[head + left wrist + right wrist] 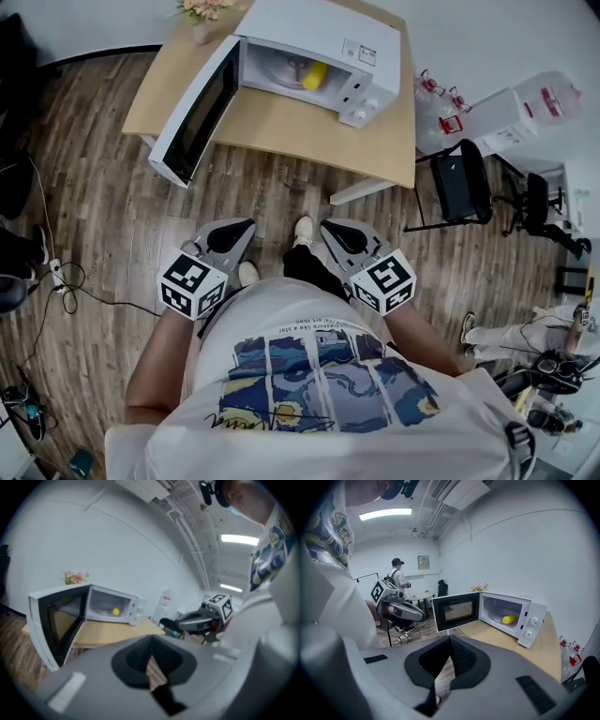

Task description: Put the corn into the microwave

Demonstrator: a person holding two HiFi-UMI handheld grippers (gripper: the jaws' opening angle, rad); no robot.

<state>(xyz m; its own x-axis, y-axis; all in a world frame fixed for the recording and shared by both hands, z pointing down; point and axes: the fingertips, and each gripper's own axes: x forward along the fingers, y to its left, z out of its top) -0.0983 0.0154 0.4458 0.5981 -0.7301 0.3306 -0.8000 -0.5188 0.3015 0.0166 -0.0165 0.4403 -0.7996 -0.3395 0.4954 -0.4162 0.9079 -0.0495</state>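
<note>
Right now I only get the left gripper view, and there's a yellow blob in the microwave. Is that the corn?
Observer: Yes. The right gripper view shows it clearly: a long yellow corn lying inside the microwave.
Operator: Is the other gripper holding anything?
Observer: No. The right gripper has its jaws together, with nothing between them.
Operator: Are we right up against the table?
Observer: No. The head view shows a strip of wood floor between the person's shoes and the table.
</note>
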